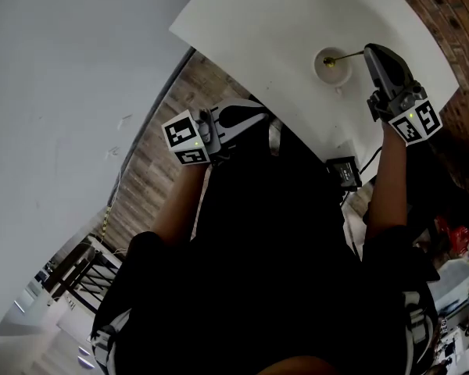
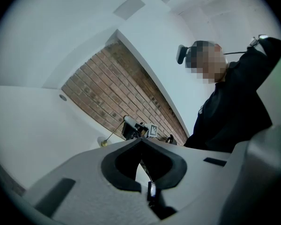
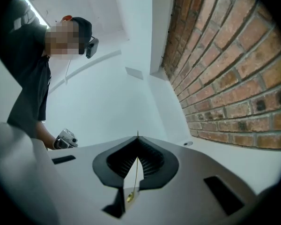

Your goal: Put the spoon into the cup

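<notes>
A small white cup (image 1: 331, 66) stands on the white table (image 1: 258, 30) near its far right side. A thin gold spoon (image 1: 345, 55) has its bowl end in the cup, and its handle slants out to the right. My right gripper (image 1: 367, 51) is shut on that handle; in the right gripper view the gold spoon (image 3: 134, 179) runs between the closed jaws of the right gripper (image 3: 137, 138). My left gripper (image 1: 254, 116) hovers at the table's near edge, shut and empty. The left gripper view shows the left gripper (image 2: 141, 139) facing the distant cup (image 2: 103, 143).
A black box with a cable (image 1: 345, 172) sits at the table's near right edge. A brick wall (image 1: 445, 6) runs behind the table. Wood floor (image 1: 152, 174) lies to the left, with a dark chair frame (image 1: 74, 272) lower left.
</notes>
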Motion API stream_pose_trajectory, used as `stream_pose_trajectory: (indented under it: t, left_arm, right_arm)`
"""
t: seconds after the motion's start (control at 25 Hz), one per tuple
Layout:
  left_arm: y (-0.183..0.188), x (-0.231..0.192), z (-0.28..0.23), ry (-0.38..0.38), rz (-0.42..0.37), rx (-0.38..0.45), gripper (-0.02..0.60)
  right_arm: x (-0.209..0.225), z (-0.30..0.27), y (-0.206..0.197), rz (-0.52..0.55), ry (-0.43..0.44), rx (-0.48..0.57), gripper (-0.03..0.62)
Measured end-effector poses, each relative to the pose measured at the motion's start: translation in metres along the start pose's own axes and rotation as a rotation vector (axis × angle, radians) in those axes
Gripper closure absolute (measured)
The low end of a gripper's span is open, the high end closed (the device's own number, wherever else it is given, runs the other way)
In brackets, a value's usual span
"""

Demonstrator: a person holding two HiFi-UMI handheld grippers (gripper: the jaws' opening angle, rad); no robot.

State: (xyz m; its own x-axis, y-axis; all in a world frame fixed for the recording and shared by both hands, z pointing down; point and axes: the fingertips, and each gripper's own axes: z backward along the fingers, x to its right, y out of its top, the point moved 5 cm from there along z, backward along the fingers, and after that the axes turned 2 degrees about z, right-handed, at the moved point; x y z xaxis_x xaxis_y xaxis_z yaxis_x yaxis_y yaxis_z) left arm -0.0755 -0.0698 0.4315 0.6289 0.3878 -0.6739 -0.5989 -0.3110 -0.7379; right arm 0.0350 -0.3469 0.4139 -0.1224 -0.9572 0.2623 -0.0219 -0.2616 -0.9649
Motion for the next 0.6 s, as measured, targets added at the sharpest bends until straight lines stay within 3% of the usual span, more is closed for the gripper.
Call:
stream_pose_trajectory:
  t: [0.6]
  left_arm:
    - [-0.018, 0.006, 0.011, 0.029, 0.015, -0.004, 0.566]
  right_arm:
    - [-0.020, -0.025, -0.058, 0.086, 0.007, -0.201, 0.586]
